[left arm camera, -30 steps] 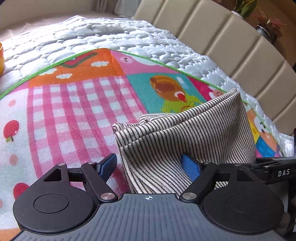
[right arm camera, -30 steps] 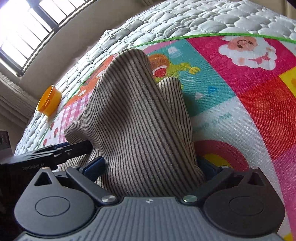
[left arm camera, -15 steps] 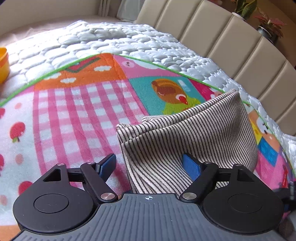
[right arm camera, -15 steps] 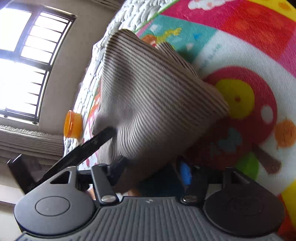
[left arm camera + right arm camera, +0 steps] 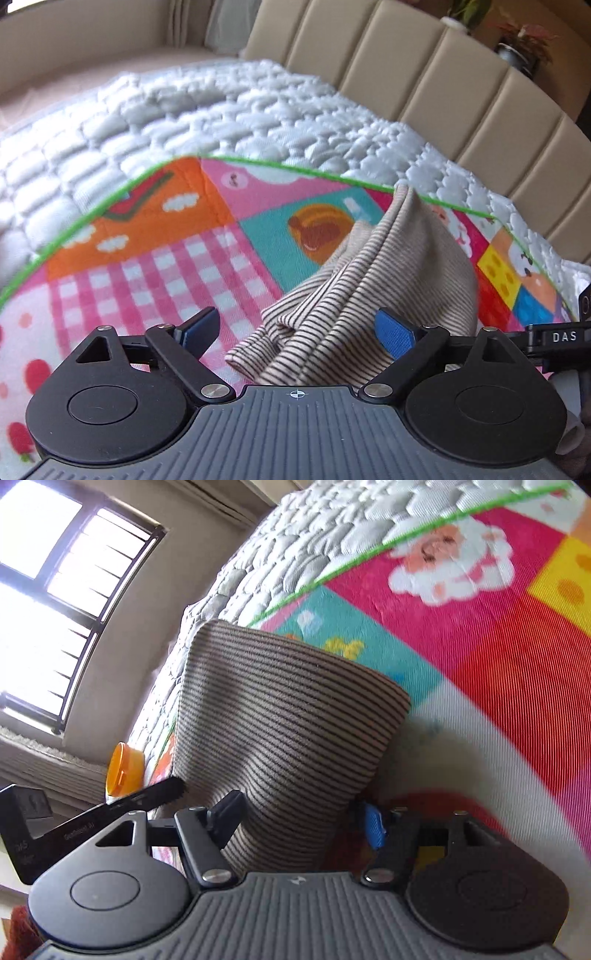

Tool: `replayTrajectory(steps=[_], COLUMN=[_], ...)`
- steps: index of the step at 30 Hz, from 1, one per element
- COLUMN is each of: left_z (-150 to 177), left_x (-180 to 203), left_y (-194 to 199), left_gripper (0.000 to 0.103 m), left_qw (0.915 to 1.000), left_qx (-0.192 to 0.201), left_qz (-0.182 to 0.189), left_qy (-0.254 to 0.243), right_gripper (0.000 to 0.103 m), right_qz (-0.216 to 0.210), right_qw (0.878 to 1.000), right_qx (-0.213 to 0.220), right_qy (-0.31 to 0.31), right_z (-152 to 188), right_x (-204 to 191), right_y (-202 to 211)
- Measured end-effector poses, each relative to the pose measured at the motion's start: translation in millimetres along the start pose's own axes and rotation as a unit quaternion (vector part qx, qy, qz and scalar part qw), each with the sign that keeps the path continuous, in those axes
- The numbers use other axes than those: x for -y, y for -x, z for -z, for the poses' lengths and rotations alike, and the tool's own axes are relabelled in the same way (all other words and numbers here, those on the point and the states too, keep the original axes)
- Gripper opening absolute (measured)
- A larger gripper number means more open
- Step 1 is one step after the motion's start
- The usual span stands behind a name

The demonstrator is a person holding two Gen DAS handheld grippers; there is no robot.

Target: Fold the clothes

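Observation:
A folded beige garment with thin dark stripes (image 5: 373, 295) lies on a colourful play mat (image 5: 147, 269) on the bed. In the left wrist view its near end is bunched and creased, lying between the fingers of my left gripper (image 5: 295, 332), which is open with its jaws wide apart. In the right wrist view the garment (image 5: 288, 731) rises as a smooth folded slab between the fingers of my right gripper (image 5: 303, 819), which is open too. The cloth touches the right gripper's left finger (image 5: 227, 818). Each gripper shows at the edge of the other's view.
The mat lies on a white quilted mattress (image 5: 184, 118). A beige padded headboard (image 5: 443, 74) stands behind it. An orange cup (image 5: 123, 770) sits on the mattress near the window side. The mat's cartoon panels (image 5: 480, 627) stretch to the right.
The garment's near end has slumped and bunched up in the left wrist view. The right gripper has tilted and shifted, and its jaws stay apart. The left gripper has drawn back a little.

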State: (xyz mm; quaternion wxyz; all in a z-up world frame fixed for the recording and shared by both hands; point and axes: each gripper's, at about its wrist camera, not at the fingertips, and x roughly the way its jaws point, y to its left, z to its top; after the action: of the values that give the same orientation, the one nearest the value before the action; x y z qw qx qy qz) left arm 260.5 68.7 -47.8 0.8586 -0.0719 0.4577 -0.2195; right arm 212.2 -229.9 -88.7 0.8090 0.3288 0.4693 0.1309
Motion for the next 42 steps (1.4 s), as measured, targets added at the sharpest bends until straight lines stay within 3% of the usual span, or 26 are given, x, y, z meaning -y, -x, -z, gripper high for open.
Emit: replayTrajectory(steps=[5, 11, 14, 19, 23, 27, 30, 33, 35, 37, 42], left_z=[13, 31, 39, 61, 78, 92, 86, 70, 65, 66, 69], left_x=[-15, 0, 11, 29, 62, 93, 91, 66, 47, 32, 20], left_y=[-27, -24, -23, -13, -9, -1, 24, 51, 55, 48, 17], left_gripper=[0.099, 0.099, 0.097, 0.089, 0.089, 0.087, 0.089, 0.096, 0.097, 0.097, 0.083], left_qw=[0.9975, 0.9979, 0.998, 0.9938, 0.9927, 0.9863, 0.9834, 0.9767, 0.9762, 0.979, 0.989], left_qx=[-0.043, -0.035, -0.031, -0.025, -0.059, -0.097, -0.064, 0.006, 0.038, 0.042, 0.002], left_qz=[0.039, 0.04, 0.032, 0.04, 0.08, 0.132, 0.169, 0.204, 0.185, 0.147, 0.057], left_qy=[0.04, 0.038, 0.043, 0.101, 0.069, 0.022, 0.017, 0.067, 0.106, 0.134, 0.137], right_gripper=[0.077, 0.08, 0.08, 0.08, 0.084, 0.087, 0.089, 0.092, 0.092, 0.092, 0.087], right_qz=[0.003, 0.011, 0.025, 0.039, 0.063, 0.092, 0.1, 0.104, 0.103, 0.078, 0.037], right_qw=[1.0, 0.999, 0.999, 0.998, 0.993, 0.986, 0.987, 0.991, 0.994, 0.997, 0.997], right_qx=[0.012, 0.016, 0.031, 0.057, 0.096, 0.125, 0.113, 0.077, 0.042, 0.011, 0.041], right_qy=[0.021, 0.034, 0.005, 0.002, 0.029, 0.057, 0.057, 0.039, 0.014, -0.027, 0.05], right_z=[-15, -17, -20, -11, 0, 2, 4, 6, 9, 15, 19], right_x=[5, 0, 3, 1, -7, -14, -11, -1, 9, 21, -1], right_y=[-13, -3, 11, 39, 67, 84, 83, 65, 47, 34, 33])
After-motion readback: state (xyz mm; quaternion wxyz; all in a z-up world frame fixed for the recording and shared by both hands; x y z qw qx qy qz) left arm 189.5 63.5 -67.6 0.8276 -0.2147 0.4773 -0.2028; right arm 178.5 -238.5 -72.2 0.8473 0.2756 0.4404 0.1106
